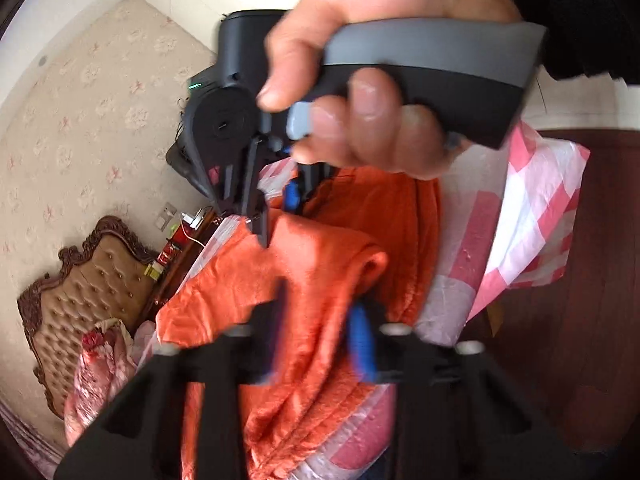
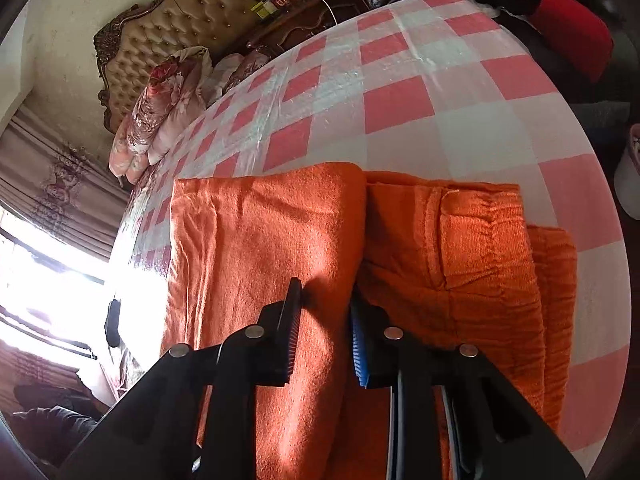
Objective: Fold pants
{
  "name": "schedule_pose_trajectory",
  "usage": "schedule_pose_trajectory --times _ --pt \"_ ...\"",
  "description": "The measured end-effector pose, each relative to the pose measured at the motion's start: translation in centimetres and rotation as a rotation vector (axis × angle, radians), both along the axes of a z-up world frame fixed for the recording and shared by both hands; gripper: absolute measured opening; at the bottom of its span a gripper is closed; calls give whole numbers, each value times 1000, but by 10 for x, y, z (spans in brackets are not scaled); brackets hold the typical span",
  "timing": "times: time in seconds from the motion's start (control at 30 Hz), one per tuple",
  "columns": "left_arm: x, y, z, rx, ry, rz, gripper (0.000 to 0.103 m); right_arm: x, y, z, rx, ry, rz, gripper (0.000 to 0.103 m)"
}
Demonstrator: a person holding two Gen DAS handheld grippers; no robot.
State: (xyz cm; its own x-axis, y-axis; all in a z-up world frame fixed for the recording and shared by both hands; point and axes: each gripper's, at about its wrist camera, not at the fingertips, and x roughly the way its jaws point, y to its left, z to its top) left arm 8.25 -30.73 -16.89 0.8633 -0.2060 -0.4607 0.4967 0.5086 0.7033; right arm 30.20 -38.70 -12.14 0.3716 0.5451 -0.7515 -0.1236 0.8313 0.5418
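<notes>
The orange pants (image 2: pixel 400 248) lie partly folded on the round table with the pink-and-white checked cloth (image 2: pixel 440 120). My right gripper (image 2: pixel 326 312) is shut on a raised fold of the pants, with cloth pinched between its fingers. In the left wrist view my left gripper (image 1: pixel 320 316) is shut on another fold of the orange pants (image 1: pixel 312 272), lifting it. The right gripper (image 1: pixel 260 216) and the hand holding it (image 1: pixel 352 80) show above, also gripping the orange cloth.
A tufted brown headboard (image 2: pixel 180 28) and floral pillows (image 2: pixel 160 100) stand beyond the table's far left edge. A cluttered dark wooden side table (image 2: pixel 312 4) stands behind. A bright window with curtains (image 2: pixel 48 264) is at the left. A red cushion (image 2: pixel 572 40) lies far right.
</notes>
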Motion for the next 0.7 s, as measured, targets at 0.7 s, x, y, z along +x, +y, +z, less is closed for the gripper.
schedule_pose_trajectory --times 0.7 --pt "3 -74 27 -19 13 -122 13 -3 -82 18 -57 -41 -82 12"
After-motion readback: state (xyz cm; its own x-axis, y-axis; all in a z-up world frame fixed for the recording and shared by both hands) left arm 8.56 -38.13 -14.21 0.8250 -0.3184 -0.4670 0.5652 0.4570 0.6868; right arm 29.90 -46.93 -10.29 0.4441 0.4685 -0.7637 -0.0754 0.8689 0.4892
